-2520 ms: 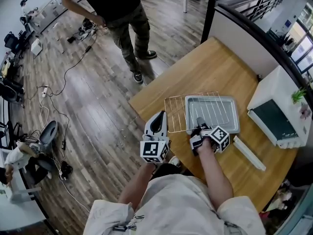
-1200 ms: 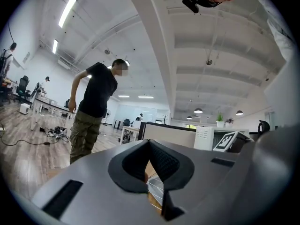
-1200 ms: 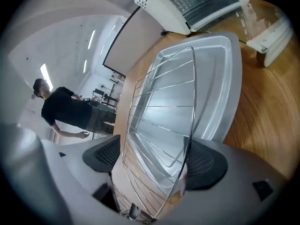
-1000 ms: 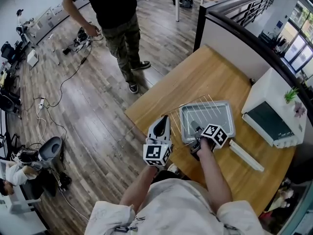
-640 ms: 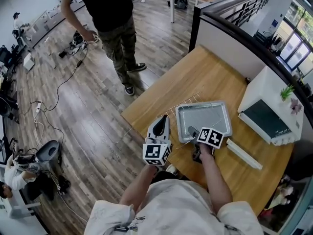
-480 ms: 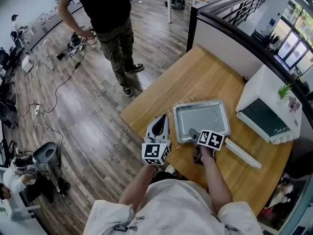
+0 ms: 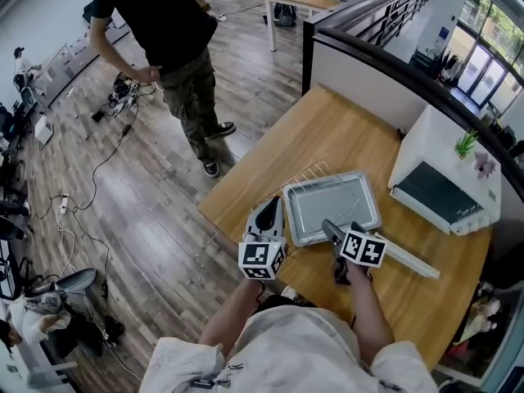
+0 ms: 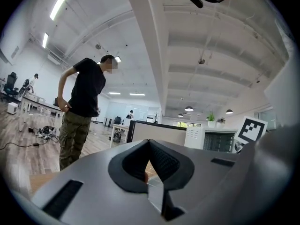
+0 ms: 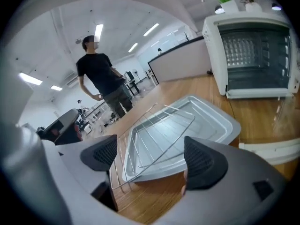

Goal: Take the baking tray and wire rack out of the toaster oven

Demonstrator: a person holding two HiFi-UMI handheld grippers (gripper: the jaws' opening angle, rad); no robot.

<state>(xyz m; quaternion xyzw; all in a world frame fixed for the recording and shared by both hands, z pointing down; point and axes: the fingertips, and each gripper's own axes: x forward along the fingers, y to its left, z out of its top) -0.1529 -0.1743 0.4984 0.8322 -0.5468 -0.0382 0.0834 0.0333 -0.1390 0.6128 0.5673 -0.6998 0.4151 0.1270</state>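
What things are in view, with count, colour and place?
table: 1, light wood, centre
baking tray: 1, silver, on the table
wire rack: 1, bare metal, across the tray, past its left edge
toaster oven: 1, white, table's right end
plant: 1, green, on the oven
bar: 1, white, right of the tray
standing person: 1, black shirt, on the floor
left gripper: 1, grey, shut, left of the tray
right gripper: 1, grey, open, empty, facing the tray
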